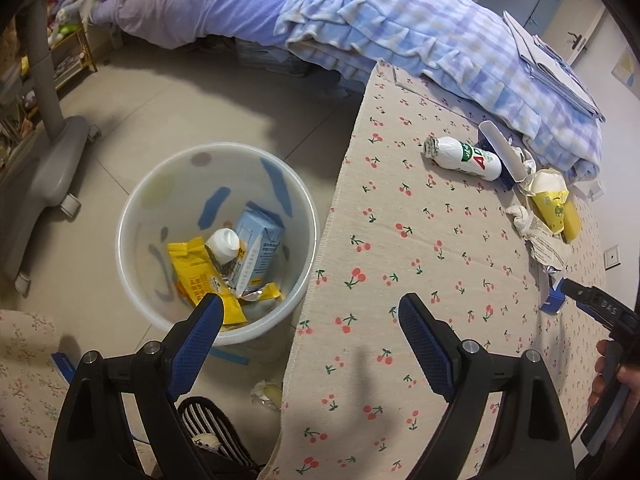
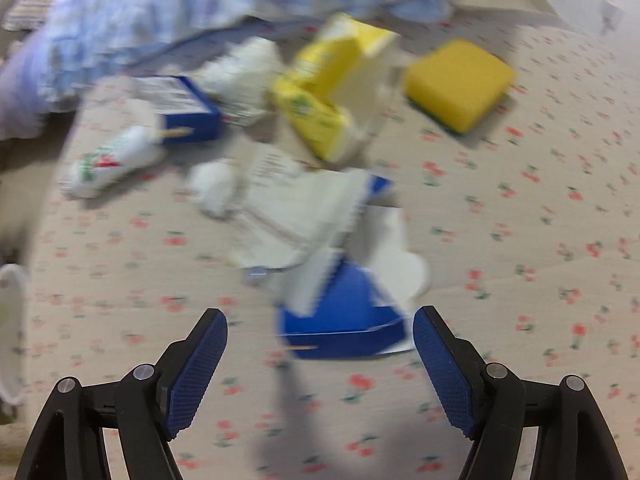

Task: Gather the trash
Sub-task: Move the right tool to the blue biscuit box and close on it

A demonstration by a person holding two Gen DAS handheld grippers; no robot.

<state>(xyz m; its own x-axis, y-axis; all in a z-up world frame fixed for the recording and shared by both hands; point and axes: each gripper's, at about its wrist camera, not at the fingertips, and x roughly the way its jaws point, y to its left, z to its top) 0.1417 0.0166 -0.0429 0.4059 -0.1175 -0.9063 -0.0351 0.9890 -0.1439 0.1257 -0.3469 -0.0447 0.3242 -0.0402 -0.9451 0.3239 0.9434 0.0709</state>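
Note:
A white bin (image 1: pixel 136 200) stands on the floor beside a cherry-print table (image 1: pixel 400 280); it holds a yellow wrapper (image 1: pixel 196 272), a blue carton (image 1: pixel 258 242) and a small white bottle (image 1: pixel 224 244). My left gripper (image 1: pixel 310 312) is open and empty, above the bin's near rim and the table edge. On the table lie a white bottle (image 1: pixel 466 158), a yellow carton (image 1: pixel 550 200) and crumpled paper (image 1: pixel 544 240). My right gripper (image 2: pixel 320 330) is open, just short of a torn blue box (image 2: pixel 344 320). The right wrist view is blurred; it shows the bottle (image 2: pixel 108 164), yellow carton (image 2: pixel 324 96), paper (image 2: pixel 288 208) and a yellow sponge (image 2: pixel 460 84).
A bed with a blue checked blanket (image 1: pixel 400 32) borders the table's far side. A grey wheeled stand (image 1: pixel 52 152) is on the floor at left. A scrap of trash (image 1: pixel 266 392) lies on the floor by the table edge. A striped slipper (image 1: pixel 212 428) is below my left gripper.

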